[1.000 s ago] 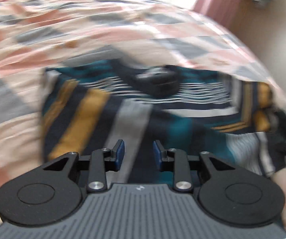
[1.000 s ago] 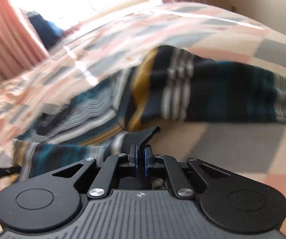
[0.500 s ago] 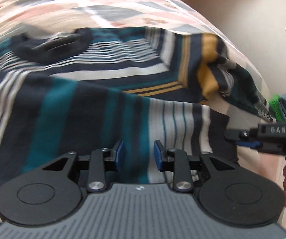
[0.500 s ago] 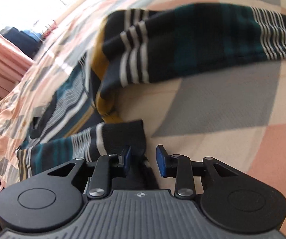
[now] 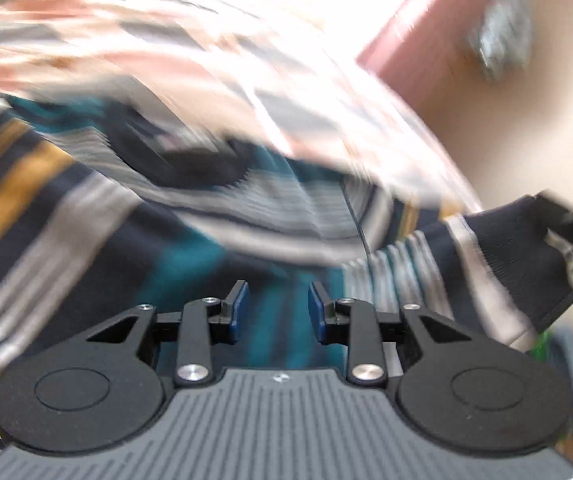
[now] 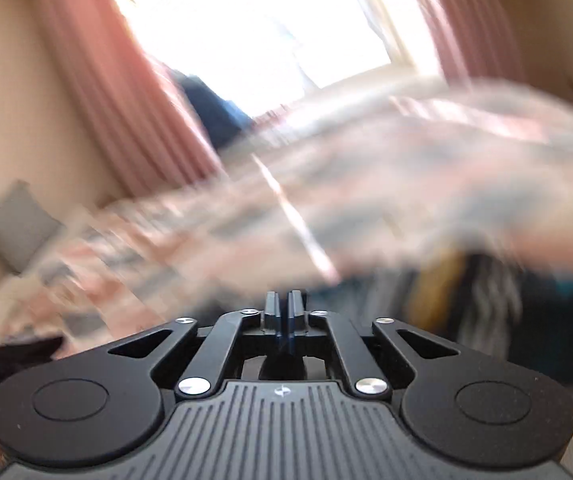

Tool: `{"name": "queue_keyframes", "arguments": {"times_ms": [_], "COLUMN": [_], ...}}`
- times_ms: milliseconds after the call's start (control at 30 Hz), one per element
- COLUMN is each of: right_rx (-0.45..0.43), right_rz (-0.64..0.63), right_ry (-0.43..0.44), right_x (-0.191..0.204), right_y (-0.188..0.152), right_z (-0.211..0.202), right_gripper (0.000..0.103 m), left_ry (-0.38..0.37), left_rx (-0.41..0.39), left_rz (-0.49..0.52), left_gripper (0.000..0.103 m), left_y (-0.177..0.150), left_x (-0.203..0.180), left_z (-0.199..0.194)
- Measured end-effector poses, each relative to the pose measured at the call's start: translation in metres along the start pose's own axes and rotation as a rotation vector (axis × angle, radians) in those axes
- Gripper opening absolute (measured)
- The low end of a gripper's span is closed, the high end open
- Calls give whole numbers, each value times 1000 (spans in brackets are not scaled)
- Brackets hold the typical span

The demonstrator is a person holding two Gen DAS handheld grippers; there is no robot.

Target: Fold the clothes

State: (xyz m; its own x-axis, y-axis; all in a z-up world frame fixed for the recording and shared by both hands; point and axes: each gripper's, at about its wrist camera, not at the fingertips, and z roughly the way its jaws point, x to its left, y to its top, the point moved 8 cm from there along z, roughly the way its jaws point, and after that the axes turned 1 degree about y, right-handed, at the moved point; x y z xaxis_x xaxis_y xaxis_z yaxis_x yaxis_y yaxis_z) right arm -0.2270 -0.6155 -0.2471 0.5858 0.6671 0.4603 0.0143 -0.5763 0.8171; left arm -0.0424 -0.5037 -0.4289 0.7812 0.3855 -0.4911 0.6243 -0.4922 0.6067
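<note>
**Striped knit spread on bed, both views smeared**

Navy-teal-mustard striped sweater (image 5: 134, 216) lies across a pink/grey patchwork bedspread (image 5: 190, 60); its dark collar (image 5: 190, 160) sits roughly mid-frame in left wrist view, edges lost to motion blur. Left gripper (image 5: 274, 314) hangs over the sweater body w/ blue pads well apart, nothing between them. At right of that view a sleeve (image 5: 502, 256) is lifted, its cuff end meeting a dark blurred shape at the frame edge, prob. the other tool, can't confirm.

Right gripper (image 6: 285, 312): jaws pressed together. Whether cloth is pinched there can't be told; the area below the tips is dark & hidden by the linkage. Sweater (image 6: 486, 300) shows only as a blurred band lower right. Bedspread (image 6: 366, 208) is streaked; pink curtain (image 6: 118, 92) & bright window (image 6: 254, 20) behind, grey cushion (image 6: 14, 228) far left. Green-ish item (image 5: 544, 346) at left view's lower right: unreadable.
</note>
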Motion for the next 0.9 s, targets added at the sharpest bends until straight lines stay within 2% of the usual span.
{"name": "queue_keyframes", "arguments": {"times_ms": [67,100,133,167,267,300,467,567,667,733,800,833,900], "right_rx": [-141,-169,-134,-43,279,321,392,398,357,343,336,339,373], "right_rz": [-76,-108,-119,-87,164,230,454,587,632,563,380,296,179], "right_ry": [97,110,94,55,-113,-136,-145,-123,-134,-141,-127,-93,39], "right_x": [22,27,25,12,-46,-59,-75,-75,-85,-84,-70,-60,-36], "right_y": [29,35,34,23,-40,-62,-128,-147,-145,-139,-126,-121,-120], "right_z": [-11,-14,-9,4,35,34,21,33,53,65,75,80,82], "right_gripper": [0,0,0,0,5,7,23,52,52,44,42,42,38], "left_ry": [24,39,55,72,113,112,94,46,-56,-93,-39,-10,38], "left_rx": [-80,-107,-118,-120,-55,-34,47,81,131,194,242,223,135], "left_rz": [-67,-90,-109,-124,-147,-148,-83,-83,-81,-82,-70,-43,11], "left_gripper": [26,27,27,28,28,28,30,30,35,36,30,29,29], "left_y": [19,25,29,30,20,14,-15,-20,-22,-32,-46,-49,-44], "left_x": [14,21,27,33,49,52,48,36,12,0,-2,-1,-1], "left_z": [-16,-23,-27,-29,-25,-25,-24,-15,-4,10,23,20,2]}}
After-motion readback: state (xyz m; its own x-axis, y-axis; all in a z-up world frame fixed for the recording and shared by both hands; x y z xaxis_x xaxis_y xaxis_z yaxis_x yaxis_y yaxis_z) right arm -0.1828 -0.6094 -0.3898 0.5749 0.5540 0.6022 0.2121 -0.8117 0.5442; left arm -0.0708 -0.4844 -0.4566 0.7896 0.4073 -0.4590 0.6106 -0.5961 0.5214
